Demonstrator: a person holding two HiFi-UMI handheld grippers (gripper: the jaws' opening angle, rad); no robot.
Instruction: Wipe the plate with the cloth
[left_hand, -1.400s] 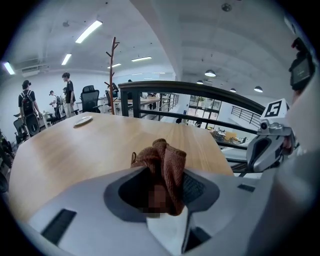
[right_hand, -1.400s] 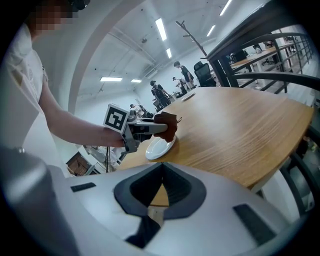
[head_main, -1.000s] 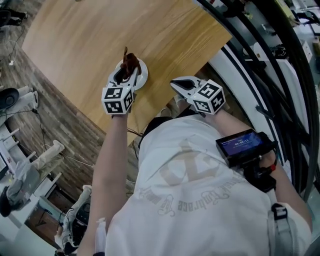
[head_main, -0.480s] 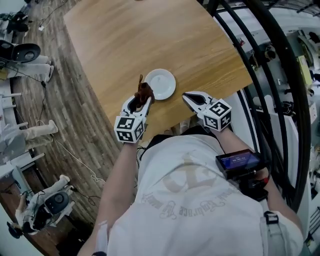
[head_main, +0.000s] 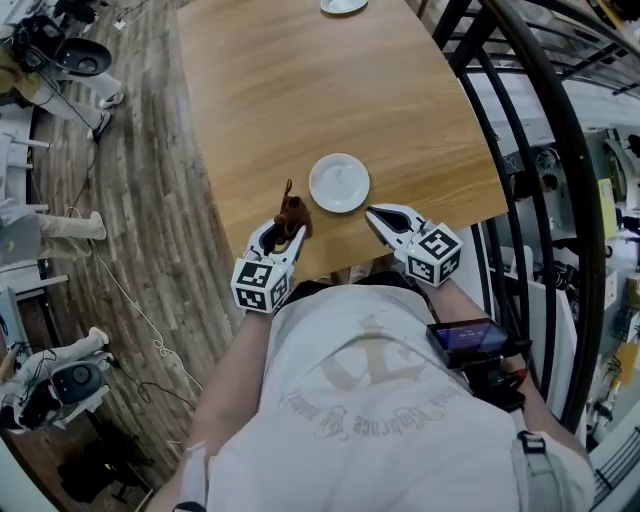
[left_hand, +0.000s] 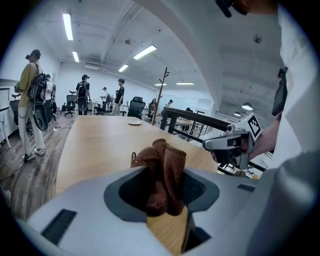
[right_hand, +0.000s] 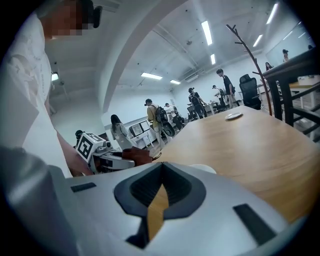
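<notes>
A small white plate (head_main: 339, 183) sits on the wooden table (head_main: 300, 90) near its front edge; its rim shows as plate (right_hand: 202, 169) just past my right jaws. My left gripper (head_main: 288, 228) is shut on a bunched brown cloth (head_main: 292, 213), held just off the plate's near-left side and not touching it. In the left gripper view the cloth (left_hand: 162, 170) stands up between the jaws of the left gripper (left_hand: 162, 200). My right gripper (head_main: 374, 212) is at the plate's near-right, shut with nothing in it; the right gripper (right_hand: 160, 175) shows its jaws meeting.
A second plate (head_main: 343, 5) lies at the table's far end. A black curved railing (head_main: 520, 150) runs along the right. Wood floor with cables and equipment (head_main: 70, 55) lies to the left. Several people (left_hand: 32, 95) stand beyond the table.
The left gripper has drawn the cloth off the plate to its near-left side. The right gripper keeps its place by the table's front edge. The head view has shifted.
</notes>
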